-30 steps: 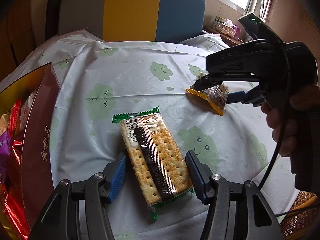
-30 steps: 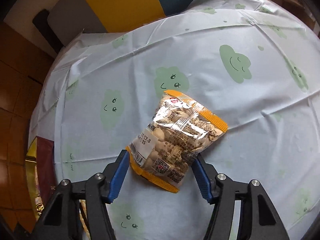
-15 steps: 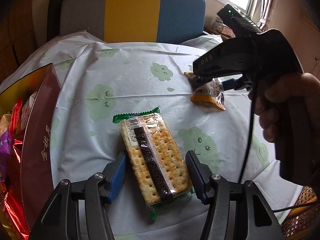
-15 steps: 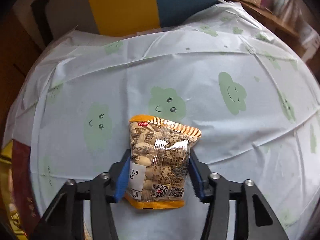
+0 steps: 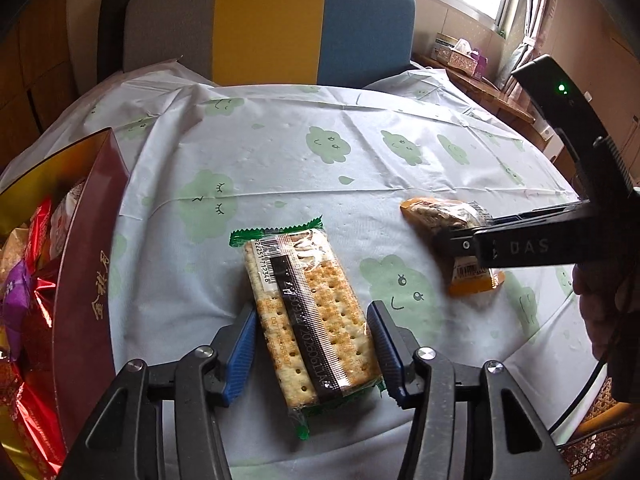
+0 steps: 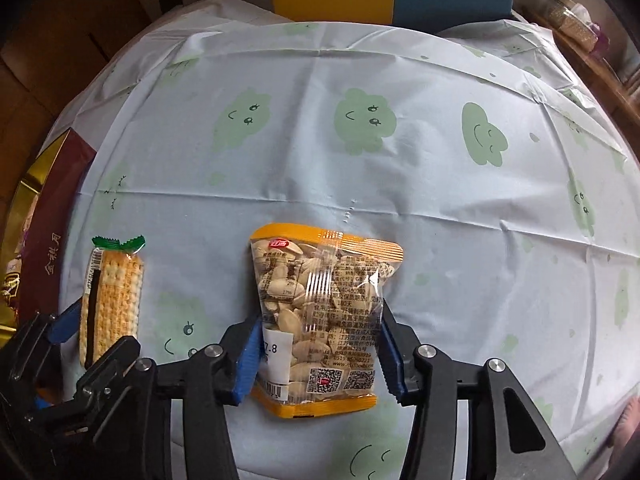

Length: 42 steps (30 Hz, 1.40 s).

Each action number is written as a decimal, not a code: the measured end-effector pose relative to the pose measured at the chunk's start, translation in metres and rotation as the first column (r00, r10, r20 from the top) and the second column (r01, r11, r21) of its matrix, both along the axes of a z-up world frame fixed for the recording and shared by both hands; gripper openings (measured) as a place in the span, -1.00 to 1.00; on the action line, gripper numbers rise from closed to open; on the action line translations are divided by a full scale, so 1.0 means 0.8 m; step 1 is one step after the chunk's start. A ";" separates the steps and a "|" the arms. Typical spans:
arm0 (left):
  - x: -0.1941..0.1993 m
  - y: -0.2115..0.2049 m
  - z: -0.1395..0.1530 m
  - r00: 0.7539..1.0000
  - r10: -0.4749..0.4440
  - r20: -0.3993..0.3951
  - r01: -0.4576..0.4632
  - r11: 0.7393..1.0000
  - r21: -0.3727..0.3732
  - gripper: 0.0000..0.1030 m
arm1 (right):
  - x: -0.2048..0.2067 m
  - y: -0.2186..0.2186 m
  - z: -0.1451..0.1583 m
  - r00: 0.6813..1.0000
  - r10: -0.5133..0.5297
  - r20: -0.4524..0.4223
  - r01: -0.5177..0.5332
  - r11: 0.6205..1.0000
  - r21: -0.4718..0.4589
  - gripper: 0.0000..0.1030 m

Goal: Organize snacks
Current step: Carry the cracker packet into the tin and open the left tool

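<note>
- Shifted since a second ago: right gripper (image 6: 320,320), then higher at the right side of the left wrist view, now lower and nearer; bag of nuts (image 6: 320,300), then slanted between the fingers, now straight along them with the orange ends far and near.
- Unchanged over that second: left gripper (image 5: 312,316) and cracker pack (image 5: 308,304), at the same spot on the tablecloth (image 5: 280,152).
- Left claw closing, with the cracker pack lying flat between the blue pads; right pad at the edge of the wrapper, left pad just beside it, no squeeze visible, so still spread.
- Right claw opening, with the bag of nuts between the pads; both pads against the sides of the bag, but impossible to tell if pressing or only touching.
- Bag flat on the cloth, to the right of the cracker pack and apart from it.
- Seen from the left wrist: black finger of the right gripper across the middle of the bag, hiding that part; hand (image 5: 600,304) on the handle at the right edge, black cable (image 5: 580,400) hanging below it.
- Dark red gift box (image 5: 84,260) just left of the left gripper, open, filled with shiny wrapped snacks (image 5: 24,292).
- Chair (image 5: 272,20) in grey, yellow and blue behind the far edge of the table; tissue box (image 5: 464,54) on a shelf at far right.
</note>
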<state>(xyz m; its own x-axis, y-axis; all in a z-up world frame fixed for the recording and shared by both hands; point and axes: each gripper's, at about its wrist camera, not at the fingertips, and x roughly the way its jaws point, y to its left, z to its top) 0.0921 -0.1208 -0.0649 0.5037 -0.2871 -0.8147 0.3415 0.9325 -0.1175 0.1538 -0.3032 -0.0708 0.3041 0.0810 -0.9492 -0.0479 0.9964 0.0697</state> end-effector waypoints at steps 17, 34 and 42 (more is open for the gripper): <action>-0.045 0.030 0.087 0.988 0.036 0.150 -0.037 0.999 0.006 0.06 | -0.007 0.034 -0.001 0.999 0.046 0.023 -0.044 0.996 -0.078 0.08; -0.049 0.110 0.103 0.977 0.164 0.139 -0.160 0.986 -0.036 0.06 | -0.022 0.054 0.000 0.995 0.090 0.052 -0.083 0.988 -0.127 0.04; -0.040 0.256 0.115 0.915 0.400 0.045 -0.388 0.906 -0.169 0.06 | -0.019 0.054 -0.003 0.993 0.104 0.053 -0.096 0.986 -0.138 0.04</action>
<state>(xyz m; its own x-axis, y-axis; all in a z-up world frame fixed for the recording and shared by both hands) 0.0600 0.0843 0.0273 0.6606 -0.1703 -0.7312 -0.0361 0.9656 -0.2576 0.1389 -0.2601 -0.0734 0.3575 -0.0139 -0.9338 -0.1476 0.9865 -0.0712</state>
